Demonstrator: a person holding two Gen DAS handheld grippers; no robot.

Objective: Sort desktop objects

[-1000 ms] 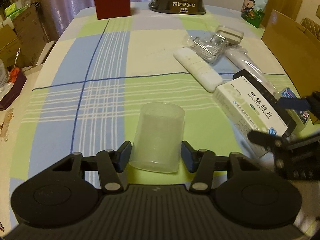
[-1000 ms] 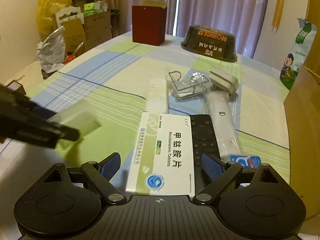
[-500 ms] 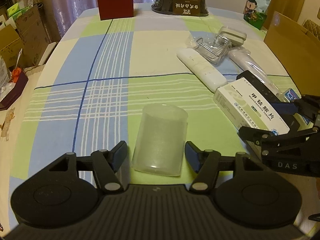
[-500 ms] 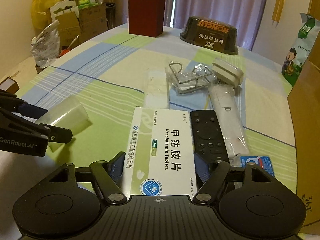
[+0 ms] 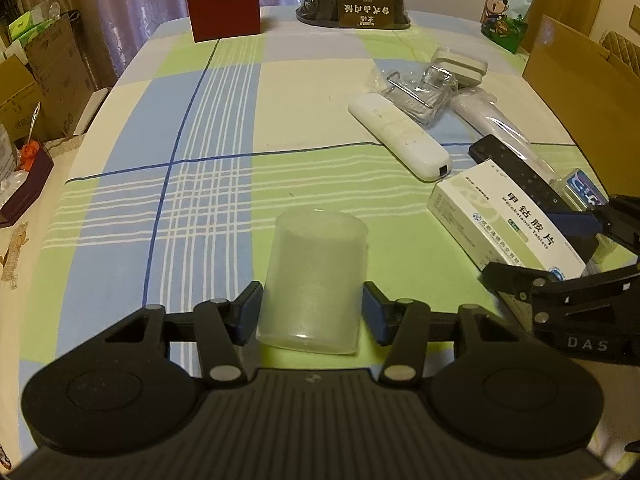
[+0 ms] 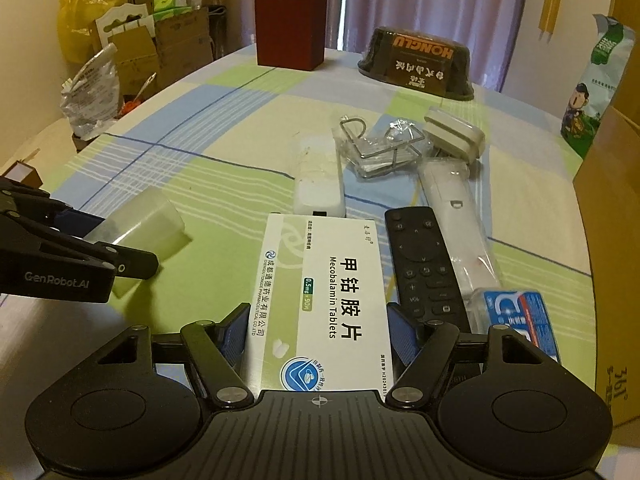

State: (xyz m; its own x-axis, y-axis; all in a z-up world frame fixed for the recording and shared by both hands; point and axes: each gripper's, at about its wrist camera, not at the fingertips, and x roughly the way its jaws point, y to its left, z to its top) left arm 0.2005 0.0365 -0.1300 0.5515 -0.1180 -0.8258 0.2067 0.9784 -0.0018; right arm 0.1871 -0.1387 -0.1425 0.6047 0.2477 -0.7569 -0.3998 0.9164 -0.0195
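Left gripper (image 5: 311,316): its fingers sit on both sides of the frosted see-through plastic cup (image 5: 316,276), which lies on its side. The blue pads look to be touching or almost touching the cup; I cannot tell if they squeeze it.
Right gripper (image 6: 316,334): its fingers sit on both sides of the white and green flat cardboard pill box (image 6: 320,296). The pads are right at its edges; a firm pinch is not clear.
Surface (image 5: 224,128): a table with a blue, green and cream checked cloth.
Beside the box: a black flat remote (image 6: 424,264) just to its right, and a small blue and white packet (image 6: 520,316) past that.
A bit farther: a white long remote (image 6: 318,184), a white remote in a clear wrap (image 6: 456,216), a wire rack in a clear bag (image 6: 380,148), and a white and grey block (image 6: 454,132).
Far end: a dark red tall box (image 6: 290,28) and a dark brown tub upside down (image 6: 416,64).
How far along: most things lie mixed in one heap, so much sorting is left. Which bin each one goes to, the pictures do not show.
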